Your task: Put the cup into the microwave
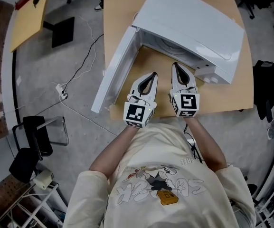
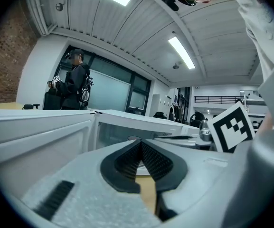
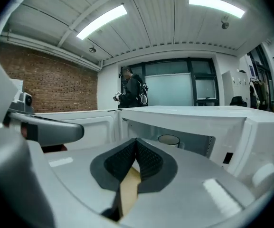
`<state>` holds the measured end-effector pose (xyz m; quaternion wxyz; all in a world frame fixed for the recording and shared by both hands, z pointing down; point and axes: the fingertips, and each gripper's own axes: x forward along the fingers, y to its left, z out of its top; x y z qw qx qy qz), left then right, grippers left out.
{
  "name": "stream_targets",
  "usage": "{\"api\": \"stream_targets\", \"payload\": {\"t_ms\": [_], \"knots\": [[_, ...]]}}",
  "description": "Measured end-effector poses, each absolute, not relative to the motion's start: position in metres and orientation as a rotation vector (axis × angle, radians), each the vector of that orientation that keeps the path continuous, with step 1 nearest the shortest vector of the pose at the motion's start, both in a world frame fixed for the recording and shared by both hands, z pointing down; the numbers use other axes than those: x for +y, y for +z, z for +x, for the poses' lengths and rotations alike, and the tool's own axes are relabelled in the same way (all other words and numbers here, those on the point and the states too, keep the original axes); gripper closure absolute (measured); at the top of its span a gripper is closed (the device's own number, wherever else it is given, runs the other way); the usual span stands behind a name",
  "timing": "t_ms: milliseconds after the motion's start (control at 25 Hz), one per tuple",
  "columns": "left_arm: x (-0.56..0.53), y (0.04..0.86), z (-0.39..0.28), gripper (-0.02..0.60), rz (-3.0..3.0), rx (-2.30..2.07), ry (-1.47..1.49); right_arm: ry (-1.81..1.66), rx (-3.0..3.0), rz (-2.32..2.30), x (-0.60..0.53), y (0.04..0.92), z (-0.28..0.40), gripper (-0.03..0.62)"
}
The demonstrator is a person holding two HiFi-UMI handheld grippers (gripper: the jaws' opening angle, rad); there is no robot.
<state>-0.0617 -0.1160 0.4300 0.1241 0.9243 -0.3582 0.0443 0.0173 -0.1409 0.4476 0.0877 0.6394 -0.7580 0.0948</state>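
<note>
The white microwave (image 1: 193, 23) sits on a wooden table (image 1: 122, 13) with its door (image 1: 115, 68) swung open to the left. In the right gripper view a pale cup (image 3: 168, 139) stands upright inside the cavity, toward the back. From the head view the cup is hidden under the microwave's top. Both grippers hover side by side just in front of the opening, pointing into it. My left gripper (image 1: 154, 74) (image 2: 139, 141) is shut with nothing between its pads. My right gripper (image 1: 175, 64) (image 3: 136, 140) is shut as well and holds nothing.
The open door (image 2: 37, 141) stands close on the left of both grippers. A person (image 3: 132, 87) stands far back by the windows. On the floor to the left lie cables (image 1: 61, 91) and a black chair (image 1: 37, 137). A second wooden tabletop (image 1: 27, 18) is at the upper left.
</note>
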Motion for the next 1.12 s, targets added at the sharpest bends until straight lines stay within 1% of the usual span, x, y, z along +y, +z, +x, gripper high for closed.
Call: {"api": "stream_targets", "payload": {"t_ms": [120, 320, 880, 1120], "knots": [[-0.108, 0.427, -0.068, 0.580, 2.693, -1.079, 0.160, 0.362, -2.308, 1.812, -0.121, 0.447, 0.003, 0.589], [-0.089, 0.418, -0.073, 0.580, 2.678, -1.057, 0.158, 0.320, -2.344, 1.742, -0.092, 0.428, -0.007, 0.589], [-0.071, 0.412, -0.045, 0.580, 2.716, -1.006, 0.192, 0.331, -2.384, 1.702, -0.068, 0.417, -0.005, 0.589], [-0.071, 0.413, -0.045, 0.580, 2.705, -1.033, 0.206, 0.337, -2.410, 1.656, -0.063, 0.415, -0.008, 0.589]]}}
